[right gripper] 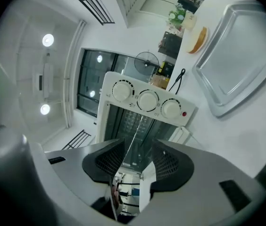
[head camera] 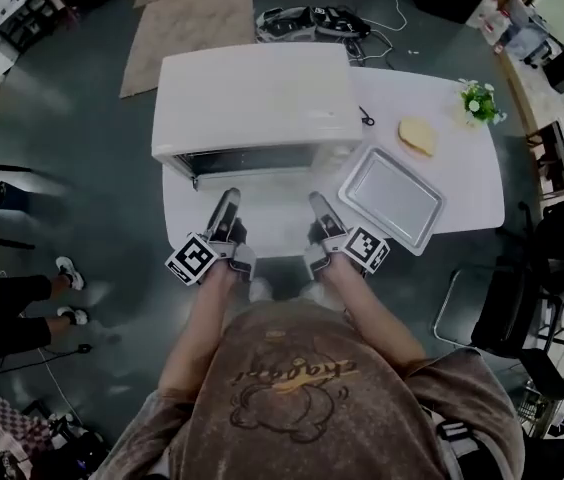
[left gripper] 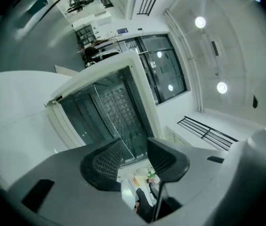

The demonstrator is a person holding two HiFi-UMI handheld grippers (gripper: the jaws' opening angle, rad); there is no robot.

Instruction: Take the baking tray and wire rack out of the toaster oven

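A white toaster oven (head camera: 252, 98) stands on a white table (head camera: 462, 183) with its front open toward me. The wire rack (left gripper: 116, 107) shows as a grid inside the oven (left gripper: 100, 74), and the right gripper view also shows the rack (right gripper: 134, 121) below the three knobs (right gripper: 147, 100). The silver baking tray (head camera: 392, 198) lies on the table right of the oven, empty; the same tray (right gripper: 241, 55) is in the right gripper view. My left gripper (head camera: 228, 200) (left gripper: 135, 154) and right gripper (head camera: 317, 203) (right gripper: 137, 161) hover side by side before the oven mouth. Both are open, with only a thin edge line passing between the pads, untouched.
A piece of bread (head camera: 417, 136) and a small potted plant (head camera: 479, 101) sit at the table's far right. A small black tool (head camera: 365, 118) lies beside the oven. A rug (head camera: 187, 28) lies on the floor behind, a person's feet (head camera: 67, 273) stand at the left, and a chair (head camera: 502, 308) stands at the right.
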